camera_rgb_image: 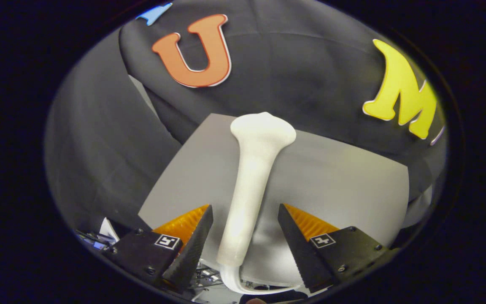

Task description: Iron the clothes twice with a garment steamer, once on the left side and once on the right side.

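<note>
Fingers [192, 245] spread wide either side of steamer [251, 185] handle, not touching. Looks rigid, smooth plastic, likely slippery, top-heavy head. Grab mid-handle, above the hose [243, 285].

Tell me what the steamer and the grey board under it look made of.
Steamer: looks like moulded plastic, off-white, matte, smooth and seamless with soft shading; a white hose curls from its end. It lies between the open gripper fingers, untouched. Board: flat, uniform grey, matte, no weave visible; could be painted board or plastic, I cannot tell which.
</note>
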A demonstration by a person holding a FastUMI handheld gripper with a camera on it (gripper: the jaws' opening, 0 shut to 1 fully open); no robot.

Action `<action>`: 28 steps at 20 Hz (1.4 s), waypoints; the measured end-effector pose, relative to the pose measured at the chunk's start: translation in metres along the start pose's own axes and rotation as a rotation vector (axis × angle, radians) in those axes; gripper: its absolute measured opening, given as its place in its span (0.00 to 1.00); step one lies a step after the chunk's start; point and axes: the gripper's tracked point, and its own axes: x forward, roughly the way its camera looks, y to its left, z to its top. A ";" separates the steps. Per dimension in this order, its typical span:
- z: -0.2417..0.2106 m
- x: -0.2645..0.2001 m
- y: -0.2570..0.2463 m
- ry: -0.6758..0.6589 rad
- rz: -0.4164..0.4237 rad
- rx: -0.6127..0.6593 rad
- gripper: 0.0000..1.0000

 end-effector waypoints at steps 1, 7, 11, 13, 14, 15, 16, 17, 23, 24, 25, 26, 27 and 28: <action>0.002 0.004 -0.002 0.014 -0.019 0.006 0.97; 0.002 0.019 -0.008 0.093 -0.083 0.046 0.80; -0.005 0.025 -0.004 0.115 -0.088 0.042 0.67; -0.002 0.021 -0.001 0.109 -0.104 0.050 0.58; -0.001 0.024 0.001 0.100 -0.105 0.046 0.53; 0.000 0.027 0.001 0.086 -0.111 0.048 0.49; 0.001 0.028 0.001 0.071 -0.125 0.043 0.44; 0.002 0.027 0.001 0.055 -0.138 0.036 0.43; 0.003 0.021 0.005 -0.012 -0.090 0.089 0.31; 0.002 0.007 0.005 -0.033 -0.078 0.090 0.31; 0.000 -0.005 0.003 -0.042 -0.072 0.099 0.31; -0.006 -0.014 0.002 -0.041 -0.063 0.106 0.31; -0.010 -0.024 0.002 -0.047 -0.045 0.107 0.31; -0.015 -0.034 0.001 -0.058 -0.026 0.104 0.31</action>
